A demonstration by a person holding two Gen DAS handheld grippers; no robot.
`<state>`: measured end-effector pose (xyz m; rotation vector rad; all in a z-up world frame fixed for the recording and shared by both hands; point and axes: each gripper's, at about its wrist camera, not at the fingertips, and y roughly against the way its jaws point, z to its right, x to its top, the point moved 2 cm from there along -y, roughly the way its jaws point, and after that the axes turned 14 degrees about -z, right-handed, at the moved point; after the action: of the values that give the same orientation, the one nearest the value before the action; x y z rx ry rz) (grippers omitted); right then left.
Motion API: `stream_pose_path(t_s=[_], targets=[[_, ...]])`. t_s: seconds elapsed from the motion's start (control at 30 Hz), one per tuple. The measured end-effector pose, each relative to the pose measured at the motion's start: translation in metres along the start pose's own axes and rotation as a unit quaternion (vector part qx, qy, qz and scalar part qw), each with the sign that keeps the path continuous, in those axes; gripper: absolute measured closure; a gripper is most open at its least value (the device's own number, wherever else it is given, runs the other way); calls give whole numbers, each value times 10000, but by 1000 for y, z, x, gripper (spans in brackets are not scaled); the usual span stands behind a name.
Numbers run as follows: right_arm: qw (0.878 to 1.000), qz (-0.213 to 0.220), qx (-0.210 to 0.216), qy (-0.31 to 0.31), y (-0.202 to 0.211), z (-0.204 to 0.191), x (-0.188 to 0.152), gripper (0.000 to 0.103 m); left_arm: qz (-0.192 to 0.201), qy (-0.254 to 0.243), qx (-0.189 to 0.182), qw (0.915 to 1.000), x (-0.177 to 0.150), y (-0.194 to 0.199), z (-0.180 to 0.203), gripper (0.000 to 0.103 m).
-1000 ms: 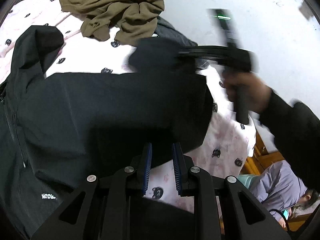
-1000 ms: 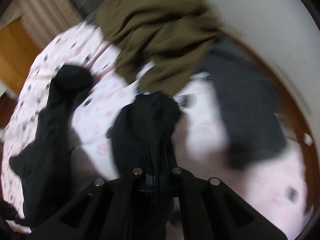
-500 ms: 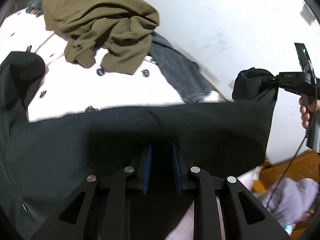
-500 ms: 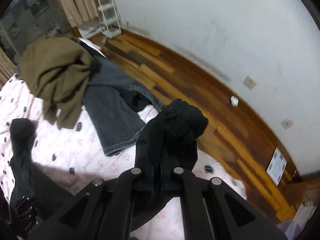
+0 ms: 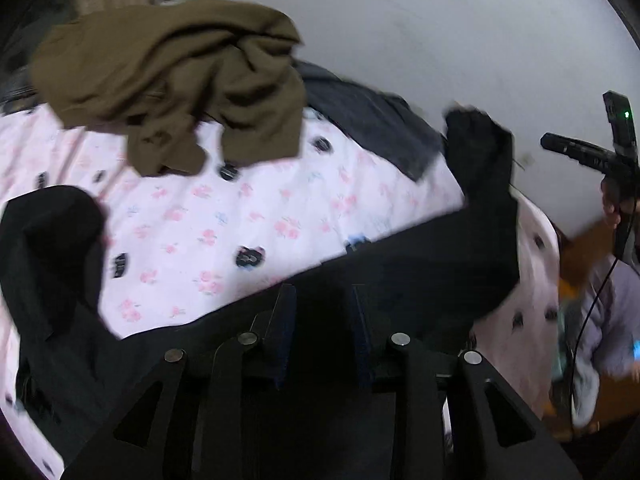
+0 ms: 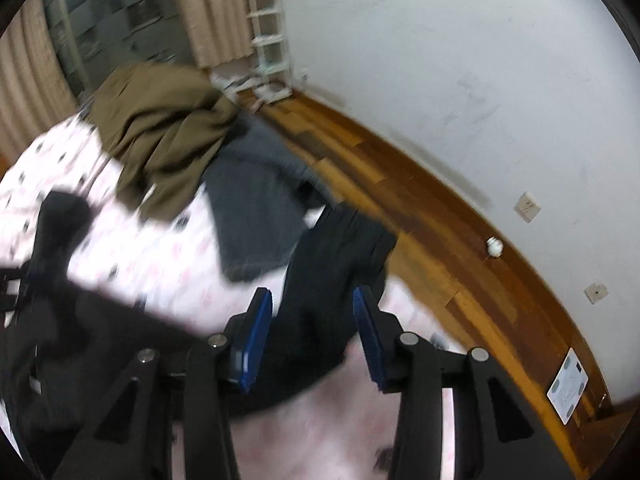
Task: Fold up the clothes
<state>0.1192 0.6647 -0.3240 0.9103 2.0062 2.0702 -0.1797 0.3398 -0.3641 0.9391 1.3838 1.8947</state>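
A black jacket (image 5: 400, 272) lies spread across the pink patterned bed (image 5: 248, 208), one sleeve (image 5: 484, 168) to the right and the hood end (image 5: 48, 232) to the left. My left gripper (image 5: 320, 320) sits over the jacket's near edge with a gap between its blue pads; fabric lies between them. My right gripper (image 6: 312, 320) is open above the black sleeve (image 6: 336, 264), which lies loose near the bed's right edge. The right gripper also shows in the left wrist view (image 5: 592, 156), away from the sleeve.
An olive garment (image 5: 176, 80) is heaped at the far side of the bed, with dark grey jeans (image 5: 372, 124) beside it. Wooden floor (image 6: 420, 220) and a white wall (image 6: 440, 60) lie beyond the bed. A white rack (image 6: 268, 40) stands by the curtain.
My right gripper has opened and let go of the black sleeve, which now lies on the bed. The jacket has dropped lower onto the bed. The left gripper's pads stand wider apart.
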Motion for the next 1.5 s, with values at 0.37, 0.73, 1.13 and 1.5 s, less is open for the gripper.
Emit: stream_pose_path(t_s=[0.37,0.73,1.13,1.5], targets=[[9877,-940,791,-964,-45,15,-108,59,-536,-2379,-119,9697,77,-57,100,78],[9818,-816,1017,-1378,-43,37,-115,59,-1926,-3109,-259,9303,75,-150,127,78],[9904,-593,974,-782,-57,17,-84,59,-1361,-1884,-50,9726,58,-123,90,103],[9870,-454,1403,-645,-69,11,-52,59,-1039,-2674,-549,9564,88,-118,109,88]])
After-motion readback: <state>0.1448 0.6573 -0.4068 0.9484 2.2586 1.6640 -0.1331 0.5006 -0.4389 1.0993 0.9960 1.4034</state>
